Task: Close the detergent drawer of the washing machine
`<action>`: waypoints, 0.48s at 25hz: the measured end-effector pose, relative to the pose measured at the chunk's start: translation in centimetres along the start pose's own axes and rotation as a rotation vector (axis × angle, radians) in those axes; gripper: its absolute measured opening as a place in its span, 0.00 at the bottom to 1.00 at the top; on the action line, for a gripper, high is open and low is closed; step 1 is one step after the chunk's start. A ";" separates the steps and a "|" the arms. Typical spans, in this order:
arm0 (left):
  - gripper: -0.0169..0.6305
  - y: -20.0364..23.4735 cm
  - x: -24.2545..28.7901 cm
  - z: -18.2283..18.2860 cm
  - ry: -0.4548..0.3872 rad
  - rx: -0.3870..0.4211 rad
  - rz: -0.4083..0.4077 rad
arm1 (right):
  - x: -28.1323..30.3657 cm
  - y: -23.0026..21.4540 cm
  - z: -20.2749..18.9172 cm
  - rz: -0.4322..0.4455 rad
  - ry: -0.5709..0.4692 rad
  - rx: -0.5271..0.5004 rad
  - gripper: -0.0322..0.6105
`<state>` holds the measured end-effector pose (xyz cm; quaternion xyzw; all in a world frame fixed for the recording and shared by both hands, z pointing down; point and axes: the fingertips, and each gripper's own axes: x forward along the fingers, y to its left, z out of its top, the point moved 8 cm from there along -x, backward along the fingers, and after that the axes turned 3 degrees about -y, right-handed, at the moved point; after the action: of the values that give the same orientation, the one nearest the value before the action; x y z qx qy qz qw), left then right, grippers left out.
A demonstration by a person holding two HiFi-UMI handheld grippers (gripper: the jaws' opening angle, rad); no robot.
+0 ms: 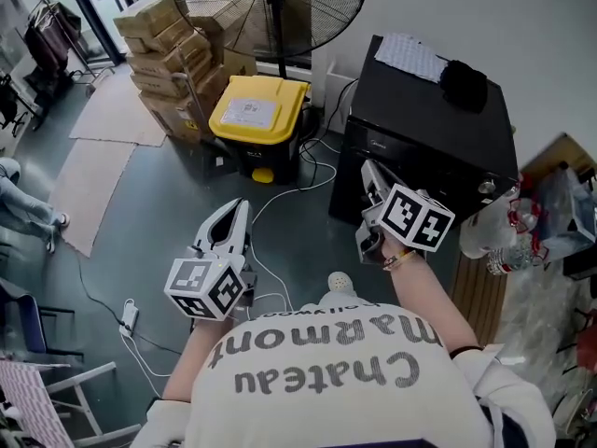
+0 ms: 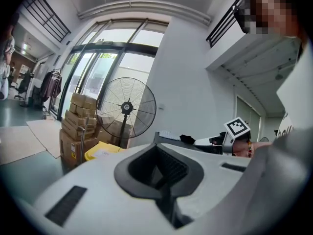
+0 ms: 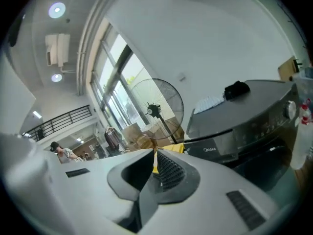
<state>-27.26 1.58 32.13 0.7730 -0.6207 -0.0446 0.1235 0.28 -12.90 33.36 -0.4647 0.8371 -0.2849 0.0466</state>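
The black washing machine (image 1: 420,129) stands at the right against the white wall; it also shows in the right gripper view (image 3: 254,116) and, far off, in the left gripper view (image 2: 168,137). Its drawer front (image 3: 210,150), at the left end of the control panel, looks flush with the panel. My right gripper (image 1: 368,168) is raised just in front of the machine's left front corner, jaws together with nothing between them (image 3: 155,168). My left gripper (image 1: 241,205) hangs over the floor to the machine's left, shut and empty (image 2: 161,180).
A yellow-lidded bin (image 1: 256,110), a standing fan (image 1: 270,7) and stacked cardboard boxes (image 1: 163,35) stand left of the machine. Cables (image 1: 280,185) and a power strip (image 1: 129,315) lie on the floor. A black item (image 1: 464,82) and a white cloth (image 1: 410,56) rest on the machine's top.
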 end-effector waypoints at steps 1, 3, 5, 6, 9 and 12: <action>0.04 -0.2 -0.2 0.0 -0.005 -0.001 0.002 | -0.5 0.7 0.5 0.031 -0.031 -0.042 0.12; 0.04 -0.6 -0.4 0.1 -0.014 -0.002 0.005 | -1.5 1.9 1.3 0.092 -0.090 -0.130 0.11; 0.04 -1.1 -0.6 0.3 -0.022 -0.001 0.013 | -2.3 2.7 2.0 0.124 -0.125 -0.194 0.11; 0.04 -1.4 -0.6 0.3 -0.028 -0.001 0.020 | -2.6 2.8 2.2 0.131 -0.133 -0.217 0.11; 0.04 -2.6 -0.6 0.3 -0.054 0.003 0.051 | -3.3 2.4 2.8 0.139 -0.136 -0.264 0.11; 0.04 -4.0 -0.4 0.0 -0.060 -0.003 0.079 | -3.8 1.5 3.3 0.149 -0.121 -0.292 0.11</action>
<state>-23.57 2.81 31.12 0.7458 -0.6543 -0.0638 0.1077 2.44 -10.63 29.09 -0.4194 0.8974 -0.1275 0.0501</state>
